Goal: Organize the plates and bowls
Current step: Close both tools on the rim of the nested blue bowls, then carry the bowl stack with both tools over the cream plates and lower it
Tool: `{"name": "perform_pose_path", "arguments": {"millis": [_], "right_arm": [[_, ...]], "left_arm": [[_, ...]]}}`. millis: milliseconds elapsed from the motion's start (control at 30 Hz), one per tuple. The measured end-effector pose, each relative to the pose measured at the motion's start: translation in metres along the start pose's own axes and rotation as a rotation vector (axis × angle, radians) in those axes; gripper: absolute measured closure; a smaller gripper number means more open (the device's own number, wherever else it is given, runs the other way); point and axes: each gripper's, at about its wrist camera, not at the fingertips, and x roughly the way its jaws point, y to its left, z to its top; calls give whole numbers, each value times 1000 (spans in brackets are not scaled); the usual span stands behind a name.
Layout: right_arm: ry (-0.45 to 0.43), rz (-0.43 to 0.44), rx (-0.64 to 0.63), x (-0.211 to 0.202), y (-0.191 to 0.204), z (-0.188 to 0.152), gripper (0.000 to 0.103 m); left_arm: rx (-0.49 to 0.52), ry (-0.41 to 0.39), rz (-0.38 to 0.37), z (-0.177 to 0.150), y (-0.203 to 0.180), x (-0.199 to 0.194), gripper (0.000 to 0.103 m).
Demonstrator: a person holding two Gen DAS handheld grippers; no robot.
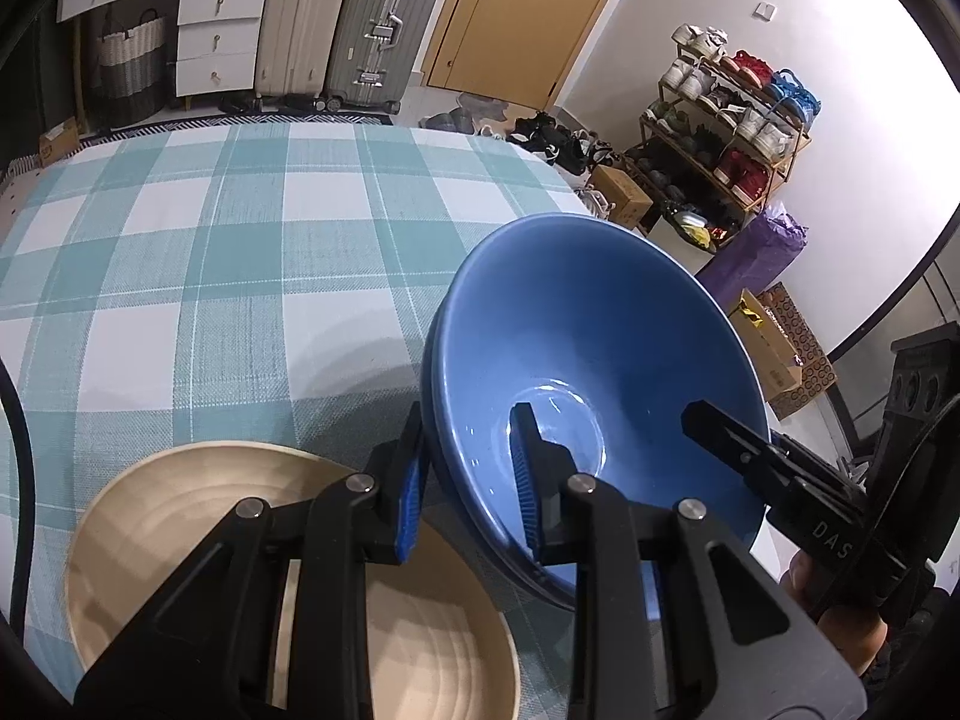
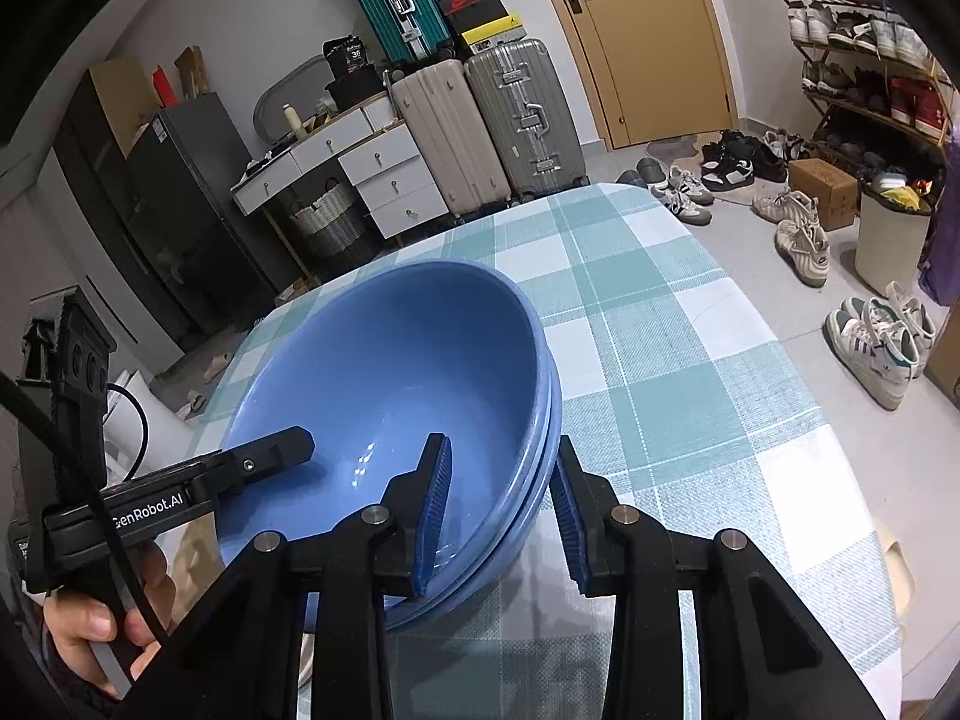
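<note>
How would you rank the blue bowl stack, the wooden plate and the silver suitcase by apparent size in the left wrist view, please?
1. blue bowl stack and wooden plate: similar, and both close to the camera, so unranked.
2. silver suitcase: smallest, but far away.

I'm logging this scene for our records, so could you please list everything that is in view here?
blue bowls: a nested stack, at least two, blue, on the table, both grippers at the rim
wooden plate: one, pale tan, on the table beside the bowls
tablecloth: one, teal and white check, covering the table
suitcases: four, beige, silver, grey and teal, by the wall
drawer unit: one, white, beside the suitcases
door: one, tan, closed
shoe rack: one, full of shoes, against the wall
left gripper: black with blue pads, clamped on the bowls' rim
right gripper: black with blue pads, clamped on the opposite rim
</note>
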Motion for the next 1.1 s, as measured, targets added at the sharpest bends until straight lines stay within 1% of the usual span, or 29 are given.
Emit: {"name": "perform_pose_path", "arguments": {"millis": [300, 533, 933, 1100], "right_arm": [[-30, -7, -17, -22, 7, 4, 69], [-47, -8, -31, -40, 19, 4, 69], [-70, 11, -75, -66, 58, -2, 69], [-73, 27, -92, -73, 75, -6, 69]], "left_arm": [[22, -37, -14, 0, -11, -29, 80], [28, -67, -20, -3, -17, -60, 80], [18, -117, -9, -14, -12, -116, 80], [11, -139, 3, -25, -5, -145, 80]]}}
